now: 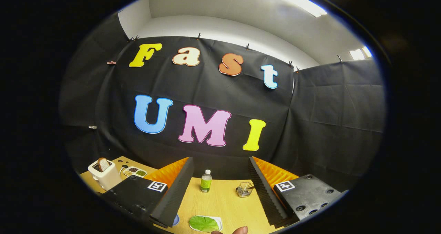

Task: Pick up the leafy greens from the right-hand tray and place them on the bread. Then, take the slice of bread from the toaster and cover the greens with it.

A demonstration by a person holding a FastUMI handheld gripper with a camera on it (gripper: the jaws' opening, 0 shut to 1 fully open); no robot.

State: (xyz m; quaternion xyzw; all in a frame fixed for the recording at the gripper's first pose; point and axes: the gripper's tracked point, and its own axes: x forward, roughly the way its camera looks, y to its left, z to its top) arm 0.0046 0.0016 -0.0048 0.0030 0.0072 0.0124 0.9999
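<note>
My gripper (pixel 220 182) stands open, high above a wooden table (pixel 220 203), with nothing between its fingers. Below and between the fingers lies a green leaf (pixel 204 223) on a small white tray (pixel 218 221). Far off beyond the left finger stands a white toaster (pixel 105 174) with a slice of bread (pixel 102 164) sticking up out of its slot. A fingertip of a person's hand (pixel 237 230) shows just beside the tray with the leaf.
A small bottle with a green label (pixel 206 181) stands at the table's back, between the fingers. A wire holder (pixel 244 189) stands to its right. A divided tray of seeds or grains (pixel 134 172) lies next to the toaster. A blue rim (pixel 176 220) peeks out by the left finger.
</note>
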